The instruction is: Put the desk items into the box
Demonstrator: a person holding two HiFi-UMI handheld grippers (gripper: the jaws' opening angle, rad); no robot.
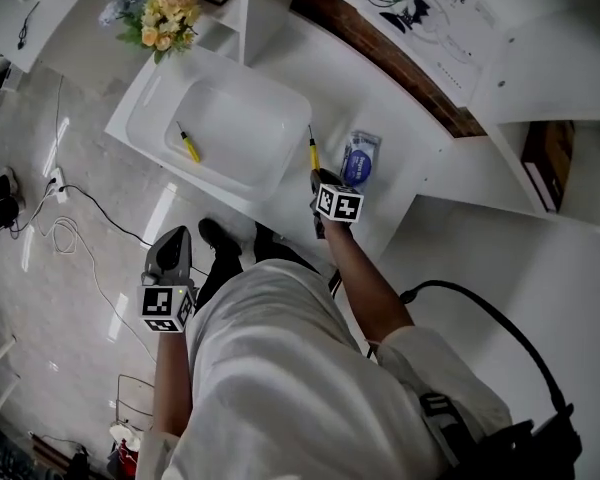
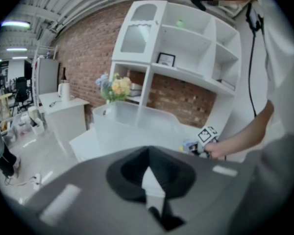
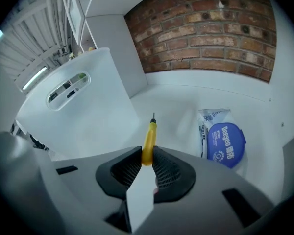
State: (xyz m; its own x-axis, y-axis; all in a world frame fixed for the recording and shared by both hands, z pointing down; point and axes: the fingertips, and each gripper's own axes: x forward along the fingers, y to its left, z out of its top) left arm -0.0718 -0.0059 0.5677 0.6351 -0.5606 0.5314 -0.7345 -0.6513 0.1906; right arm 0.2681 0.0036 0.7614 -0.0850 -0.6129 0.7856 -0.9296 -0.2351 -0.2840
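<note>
A translucent white box (image 1: 292, 90) stands on the white desk (image 1: 420, 168), with one yellow screwdriver (image 1: 188, 144) lying inside it. My right gripper (image 1: 318, 178) is just right of the box, shut on a second yellow screwdriver (image 1: 313, 151). In the right gripper view its handle (image 3: 148, 140) is pinched between the black pads, tip pointing away, and the box wall (image 3: 78, 106) rises at the left. A blue-lidded wipes pack (image 1: 360, 160) lies on the desk beside it, to the right (image 3: 224, 140). My left gripper (image 1: 170, 251) hangs low off the desk's near side, shut and empty (image 2: 148, 153).
A bunch of flowers (image 1: 160, 13) stands behind the box. White shelving (image 1: 540, 78) and a brick wall back the desk. Cables (image 1: 70, 228) trail over the floor at the left. The person's body fills the lower middle of the head view.
</note>
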